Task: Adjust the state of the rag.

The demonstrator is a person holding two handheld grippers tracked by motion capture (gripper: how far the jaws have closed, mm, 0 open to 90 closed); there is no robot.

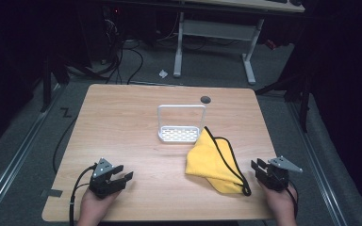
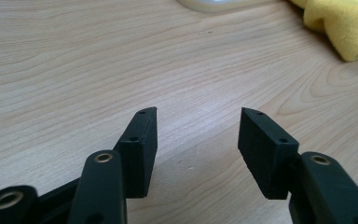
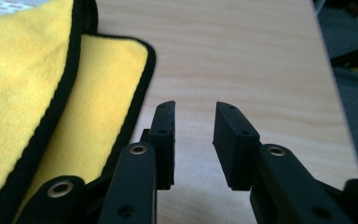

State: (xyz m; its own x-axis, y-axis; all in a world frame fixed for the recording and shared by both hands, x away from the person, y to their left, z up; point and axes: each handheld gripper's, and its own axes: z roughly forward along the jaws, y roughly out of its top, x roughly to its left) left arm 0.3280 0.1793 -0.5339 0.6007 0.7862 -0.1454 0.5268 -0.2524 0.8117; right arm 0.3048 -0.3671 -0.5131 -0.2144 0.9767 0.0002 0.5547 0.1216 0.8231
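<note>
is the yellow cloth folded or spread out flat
Folded. The yellow cloth lies doubled over in a rough triangle, and the right gripper view shows one black-edged layer lying over another.

My left gripper (image 1: 122, 178) and right gripper (image 1: 259, 168): black angular jaws, brass-ringed pivot screws, grey triangular top plates, trailing black cables.

No text, label, brand, number or sign can be read anywhere here.
</note>
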